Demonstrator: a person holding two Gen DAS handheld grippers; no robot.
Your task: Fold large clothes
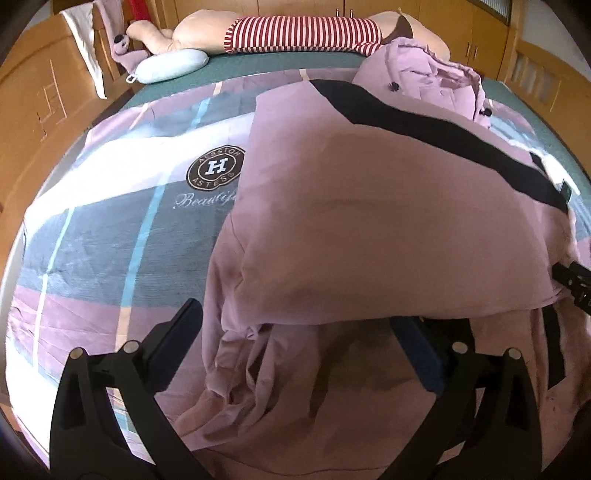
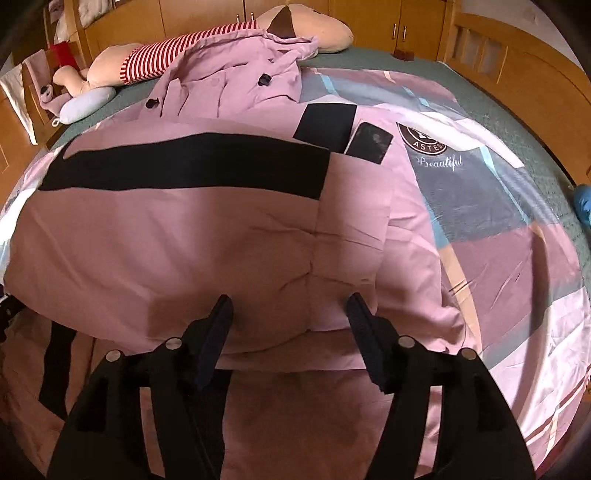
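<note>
Lying folded, pink garment (image 2: 207,236) sits beyond right gripper's (image 2: 290,308) parted jaws.

Both views are taken from just behind the jaws, angled steeply down over a bed (image 1: 110,236) and held close above a pink garment (image 1: 369,221). The left wrist view is set at the garment's left side, so the patterned cover fills its left half. The right wrist view is set at the garment's right side, with the cover on its right. Shared by both are the garment's black stripe (image 2: 184,170), a pink coat (image 2: 236,74) and the striped plush toy (image 1: 303,35) along the far edge.
</note>
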